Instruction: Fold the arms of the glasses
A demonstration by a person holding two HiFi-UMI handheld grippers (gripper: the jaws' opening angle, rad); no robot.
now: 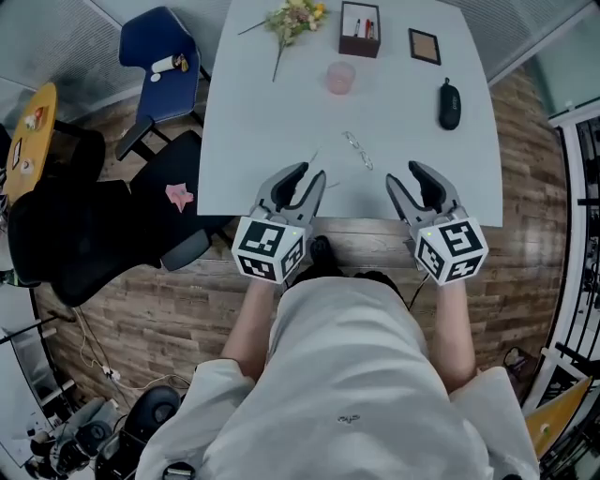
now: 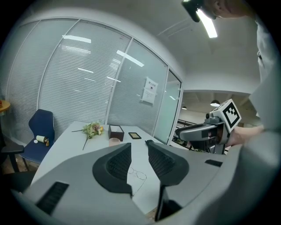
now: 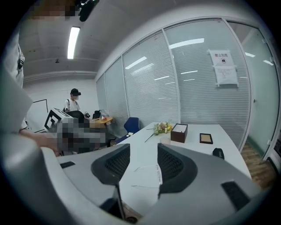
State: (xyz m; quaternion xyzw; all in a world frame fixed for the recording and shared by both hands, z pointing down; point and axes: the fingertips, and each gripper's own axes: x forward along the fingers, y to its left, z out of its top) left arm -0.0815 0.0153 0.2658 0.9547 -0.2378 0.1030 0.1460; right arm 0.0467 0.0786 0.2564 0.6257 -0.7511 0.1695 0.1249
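Both hand-held grippers are empty with their jaws standing wide apart: the left gripper [image 1: 309, 173] and the right gripper [image 1: 403, 175] hover over the near edge of the table [image 1: 272, 122], and each gripper view shows only bare table between the pads. The glasses [image 1: 357, 150] lie on the table a little beyond the two grippers and between them, touched by neither one. They are seen also through the open jaws in the left gripper view [image 2: 137, 175] and in the right gripper view [image 3: 151, 173], where the thin arms seem to be unfolded and to point toward the person. The frame looks like fine wire, so it is probably very light, easy to bend and easy to slide on the smooth top. It seems best that one gripper holds the front gently at the bridge or the rim, while the other pushes one arm inward near its hinge with little force. Farther on the pale table are a pink cup [image 1: 340, 77], some flowers [image 1: 295, 19], a dark box [image 1: 360, 30], a small frame [image 1: 424, 46] and a black case [image 1: 450, 104]. Around it are a blue chair [image 1: 159, 61], a wooden floor and glass walls with blinds.
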